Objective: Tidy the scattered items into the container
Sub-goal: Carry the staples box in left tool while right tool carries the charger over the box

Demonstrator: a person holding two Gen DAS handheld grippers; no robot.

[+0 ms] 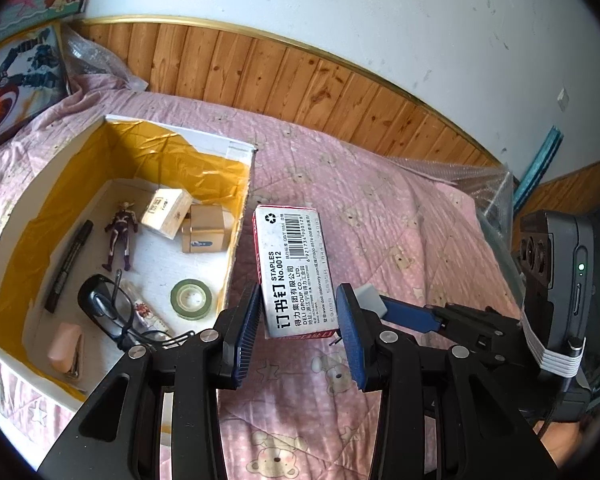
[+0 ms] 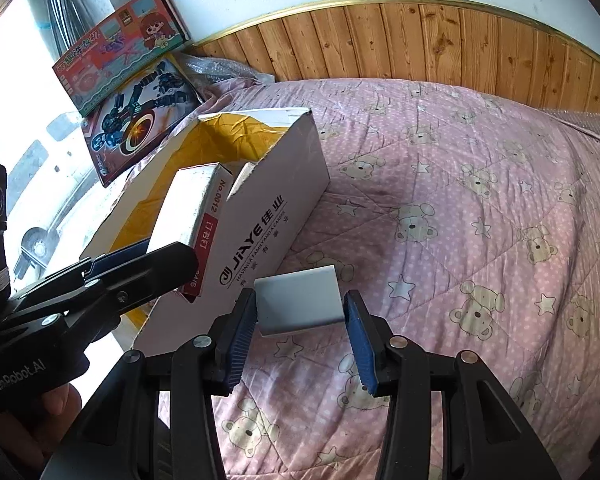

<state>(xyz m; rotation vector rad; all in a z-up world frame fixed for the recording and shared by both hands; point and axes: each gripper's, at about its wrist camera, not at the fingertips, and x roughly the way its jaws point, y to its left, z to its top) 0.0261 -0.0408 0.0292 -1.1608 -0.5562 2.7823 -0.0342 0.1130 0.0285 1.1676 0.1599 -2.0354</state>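
both grippers carry loads: left gripper point(image 1: 298, 316) jaws pinch staples box point(image 1: 294, 268), right gripper point(image 2: 300, 320) jaws pinch grey block point(image 2: 300, 300).

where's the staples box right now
The staples box is clamped in the left gripper, held above the pink bedspread just outside the right wall of the white box, not yet inside it.

"STAPLES No.0012", "DELI GROUP" on staple box point(image 1: 296, 268), "JIAYE" on cardboard box point(image 2: 260, 232), "GenRobot.AI" on left gripper point(image 2: 168, 264)
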